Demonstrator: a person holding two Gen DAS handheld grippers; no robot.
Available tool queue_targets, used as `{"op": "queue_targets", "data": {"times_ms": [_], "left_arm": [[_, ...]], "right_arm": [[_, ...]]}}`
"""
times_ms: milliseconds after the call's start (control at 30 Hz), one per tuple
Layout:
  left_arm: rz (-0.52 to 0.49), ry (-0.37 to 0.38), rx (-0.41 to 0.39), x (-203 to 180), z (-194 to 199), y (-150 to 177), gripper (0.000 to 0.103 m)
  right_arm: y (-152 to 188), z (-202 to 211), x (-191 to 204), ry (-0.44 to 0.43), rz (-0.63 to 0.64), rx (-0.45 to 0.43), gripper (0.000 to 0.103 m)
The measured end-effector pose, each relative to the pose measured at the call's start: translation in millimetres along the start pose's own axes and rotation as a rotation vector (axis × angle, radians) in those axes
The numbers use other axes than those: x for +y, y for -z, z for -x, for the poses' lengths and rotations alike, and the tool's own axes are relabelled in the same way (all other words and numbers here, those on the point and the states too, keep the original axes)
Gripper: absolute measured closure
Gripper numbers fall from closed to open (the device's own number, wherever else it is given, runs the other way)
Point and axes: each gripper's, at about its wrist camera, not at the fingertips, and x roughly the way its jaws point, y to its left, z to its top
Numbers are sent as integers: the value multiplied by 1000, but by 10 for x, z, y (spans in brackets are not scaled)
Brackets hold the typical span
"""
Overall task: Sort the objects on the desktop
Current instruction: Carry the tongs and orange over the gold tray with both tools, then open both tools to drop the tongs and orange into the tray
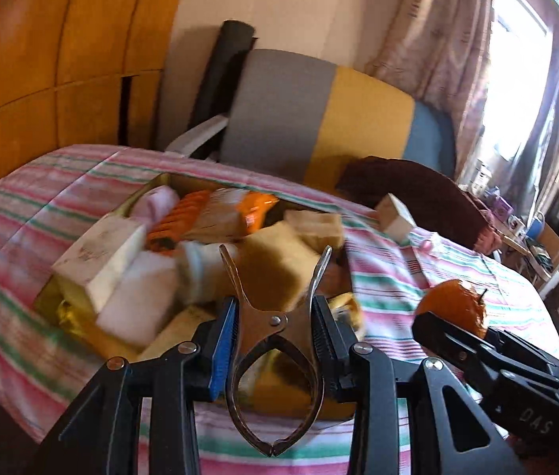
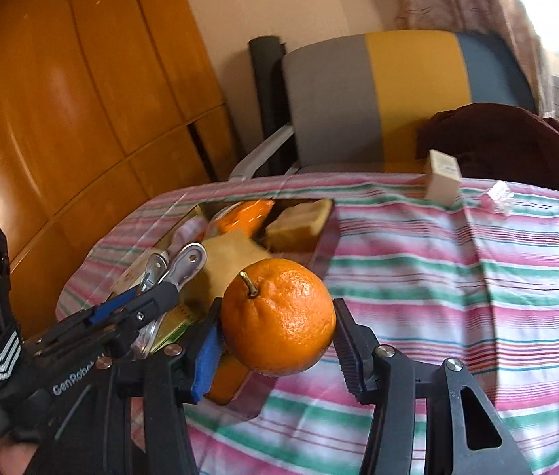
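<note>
Over striped cloth [image 2: 477,277], L gripper [image 1: 273,308] clamps metal clip [image 1: 275,340]; R gripper [image 2: 279,328] clamps orange [image 2: 279,316]. Full box [image 1: 129,206] at 11 o'clock of clip.

The left tongs [image 1: 275,308] clamp a metal clip [image 1: 275,340] above a crowded box [image 1: 168,182]. An orange [image 1: 453,306] sits in the right tongs [image 1: 451,324] over the striped tabletop [image 1: 417,277].

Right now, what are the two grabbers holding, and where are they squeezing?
The left gripper pinches a metal clip across its middle, by the pivot. The right gripper squeezes an orange on its two sides, stem up.
</note>
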Motion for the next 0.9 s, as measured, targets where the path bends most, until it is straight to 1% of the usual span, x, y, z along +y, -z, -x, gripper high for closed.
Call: {"op": "queue_targets", "data": {"times_ms": [233,333,433,567,633,767,833,900], "left_arm": [[34,-47,-3,358,59,6,66],[48,-51,-2,454,40,-33,66],[38,-61,13,483,-26,-83,66],[57,-37,40,493,-149,-143,66],[62,-29,54,472,-207,-152,66],[80,-3,82,454,-274,-154,66],[93,21,93,454,-293,-156,65],[102,32,112,458,-315,-165,61]], "right_arm": [[105,-150,206,-40,40,62,51],[143,-253,271,-61,42,100,51],[179,-342,344,-72,54,123,51],[194,-502,359,-70,40,153,50],[192,-588,343,-63,24,173,48],[177,-591,321,-69,6,161,43],[165,-549,322,-72,16,145,43],[156,-515,317,-75,20,131,43]]}}
